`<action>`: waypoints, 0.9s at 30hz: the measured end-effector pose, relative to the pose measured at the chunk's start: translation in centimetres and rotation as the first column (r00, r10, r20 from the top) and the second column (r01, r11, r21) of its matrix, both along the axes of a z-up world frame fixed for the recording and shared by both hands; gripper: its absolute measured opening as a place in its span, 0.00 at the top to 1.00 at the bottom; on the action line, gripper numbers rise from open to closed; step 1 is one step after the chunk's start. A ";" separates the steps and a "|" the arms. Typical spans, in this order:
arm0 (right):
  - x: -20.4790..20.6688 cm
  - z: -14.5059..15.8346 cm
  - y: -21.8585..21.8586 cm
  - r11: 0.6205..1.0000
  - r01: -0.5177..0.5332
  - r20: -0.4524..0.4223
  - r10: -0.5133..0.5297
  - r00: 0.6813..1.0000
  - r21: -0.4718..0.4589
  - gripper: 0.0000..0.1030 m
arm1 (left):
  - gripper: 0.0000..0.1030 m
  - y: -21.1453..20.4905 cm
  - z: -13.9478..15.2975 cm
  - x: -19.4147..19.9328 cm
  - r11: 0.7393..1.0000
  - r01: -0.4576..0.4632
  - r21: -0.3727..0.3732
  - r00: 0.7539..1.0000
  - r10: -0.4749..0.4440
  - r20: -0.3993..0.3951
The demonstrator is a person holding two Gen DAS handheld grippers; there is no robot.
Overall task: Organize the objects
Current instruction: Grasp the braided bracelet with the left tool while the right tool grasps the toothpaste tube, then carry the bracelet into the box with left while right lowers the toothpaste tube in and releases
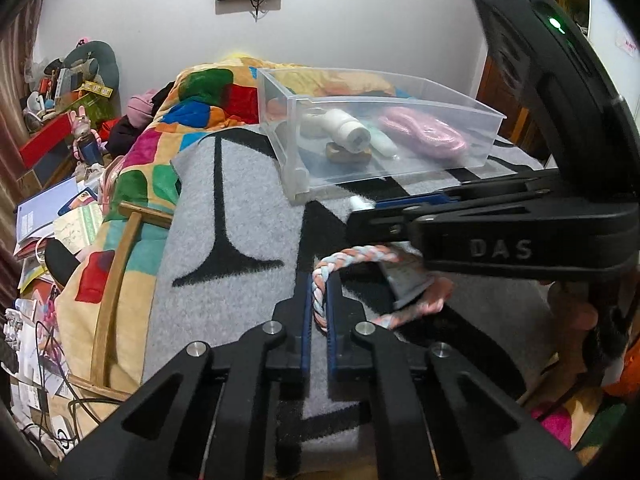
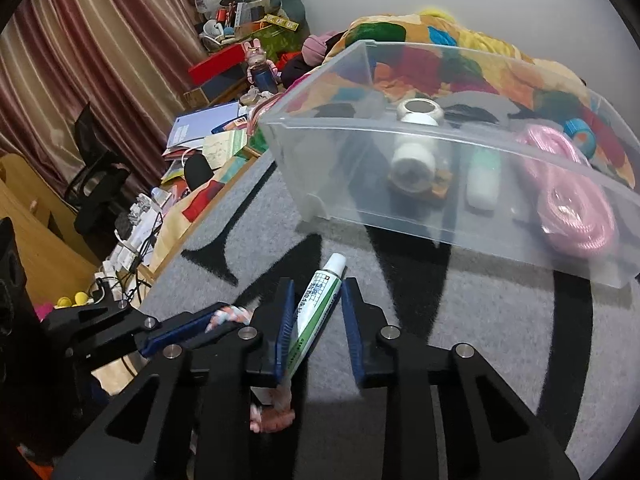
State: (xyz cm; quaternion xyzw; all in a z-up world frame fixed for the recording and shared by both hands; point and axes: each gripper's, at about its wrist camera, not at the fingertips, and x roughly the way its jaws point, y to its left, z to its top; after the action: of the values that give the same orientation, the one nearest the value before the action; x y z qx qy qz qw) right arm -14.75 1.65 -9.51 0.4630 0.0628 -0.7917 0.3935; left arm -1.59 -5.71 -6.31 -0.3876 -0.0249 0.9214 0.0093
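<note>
Grey blanket [image 1: 248,184] on the bed carries everything; the clear bin [image 1: 384,136] sits at 12 o'clock from both grippers, already holding a pink cord coil [image 1: 424,132], a white bottle [image 1: 348,130] and a small white tube, so my read is the loose items go in next. Left gripper [image 1: 319,300] is clamped on the braided rope ring [image 1: 352,258], pinching one strand near its fingertips; the rest of the loop trails to 3 o'clock, under the right gripper. Right gripper [image 2: 316,316] has its jaws apart around the toothpaste tube [image 2: 316,312]: tube leans against the left finger, clear of the right one, cap pointing at 12 toward the bin. Risks: tube's flat crimped end seems to lie on or inside the rope loop, so lifting the rope could drag or flip the tube out of the jaws; closing on a tilted tube may squirt it sideways; the two grippers are close and could collide.
</note>
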 end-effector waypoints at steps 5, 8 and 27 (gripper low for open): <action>0.9 0.3 2.1 1.000 -0.002 -0.035 0.002 0.999 0.017 0.79 | 0.97 0.8 0.3 0.1 0.999 0.047 0.013 0.999 -0.047 0.003; 1.2 0.6 3.6 1.000 0.011 -0.042 -0.011 0.999 0.006 0.79 | 0.97 2.2 0.8 0.0 0.997 0.072 -0.020 0.997 -0.072 -0.010; -0.6 0.4 7.9 0.993 0.115 -0.032 -0.115 0.993 -0.017 0.82 | 0.97 2.8 5.1 -0.9 0.998 0.061 0.023 0.994 -0.059 -0.095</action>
State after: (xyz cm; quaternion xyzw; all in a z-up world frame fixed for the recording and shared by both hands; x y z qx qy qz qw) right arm -15.39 9.52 -9.07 0.4499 0.0364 -0.8210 0.3497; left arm -2.54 -2.88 -1.25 -0.3441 -0.0248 0.9376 0.0433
